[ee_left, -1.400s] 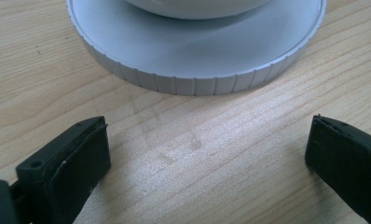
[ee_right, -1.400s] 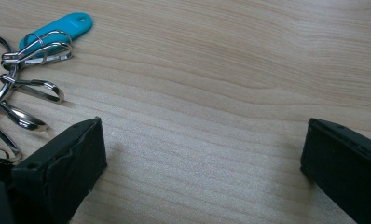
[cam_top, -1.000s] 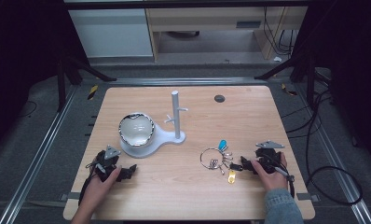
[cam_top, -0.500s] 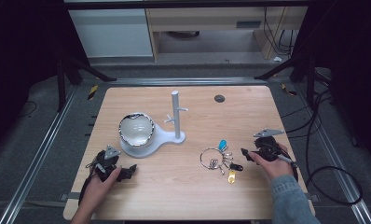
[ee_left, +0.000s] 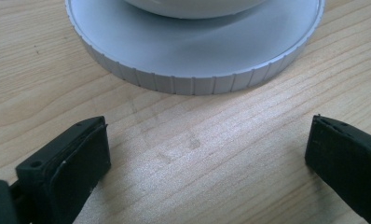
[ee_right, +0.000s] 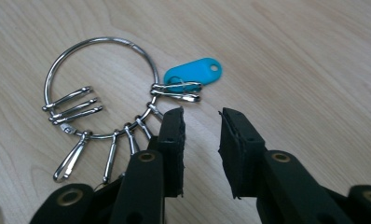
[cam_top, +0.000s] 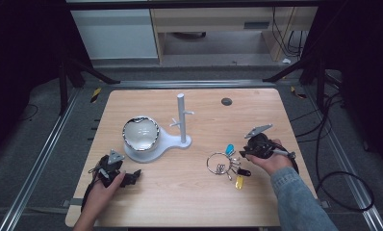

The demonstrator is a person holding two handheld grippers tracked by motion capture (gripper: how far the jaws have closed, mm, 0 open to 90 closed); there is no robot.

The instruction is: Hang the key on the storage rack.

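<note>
Several light, slippery clips dangle from the key ring; right gripper fingers, narrowly parted, should pinch its stiff wire.

Fingers spread wide — ribbed white base ahead on table.

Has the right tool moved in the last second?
Yes. The right tool has lifted off the table and shifted up-table, away from the key ring, which it was touching at first.
</note>
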